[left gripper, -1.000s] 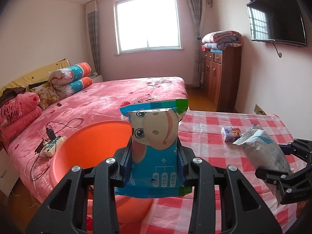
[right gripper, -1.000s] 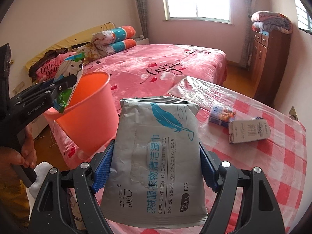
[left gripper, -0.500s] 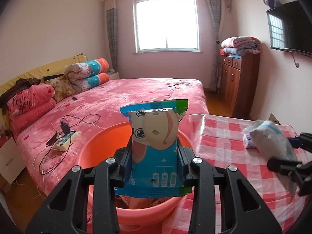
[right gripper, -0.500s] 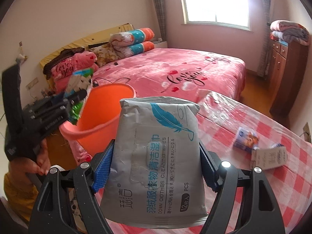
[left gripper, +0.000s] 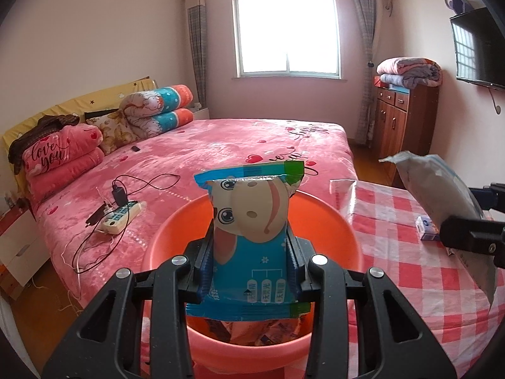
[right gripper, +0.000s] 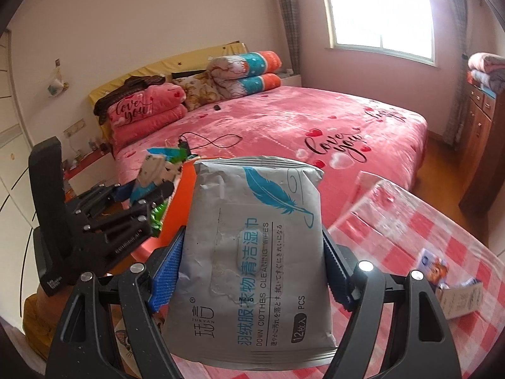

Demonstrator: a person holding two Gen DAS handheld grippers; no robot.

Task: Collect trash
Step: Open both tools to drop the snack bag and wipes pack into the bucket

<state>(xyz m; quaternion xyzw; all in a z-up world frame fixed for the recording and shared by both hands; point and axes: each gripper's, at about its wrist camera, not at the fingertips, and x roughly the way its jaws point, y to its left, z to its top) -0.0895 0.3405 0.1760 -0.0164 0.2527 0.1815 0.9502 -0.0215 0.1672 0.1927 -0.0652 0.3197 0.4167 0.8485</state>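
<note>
A bedroom: a bed (left gripper: 221,145) under a pink cover fills the middle ground beneath a bright window (left gripper: 287,31), and a bench (left gripper: 410,252) with a red-and-white checked cloth stands in the foreground. At the bench's near left edge we see an orange bucket (left gripper: 331,221) with wrappers lying in its bottom. The left claw (left gripper: 249,271) is clamped narrowly on a blue snack packet (left gripper: 252,230) printed with a cartoon face; its pads press the packet's two side edges. We find the packet upright, long axis vertical, sealed top edge up, held directly over the bucket's mouth. The right claw (right gripper: 249,259) stands wider, its blue pads (right gripper: 167,271) gripping both long sides of a grey wet-wipes pack (right gripper: 255,246). This pack's long axis runs forward along the fingers, top edge tilted away from the camera, feather print outermost. In the left wrist view we see it held above the bench, right of the bucket. Two small boxes (right gripper: 448,284) lie on the cloth.
</note>
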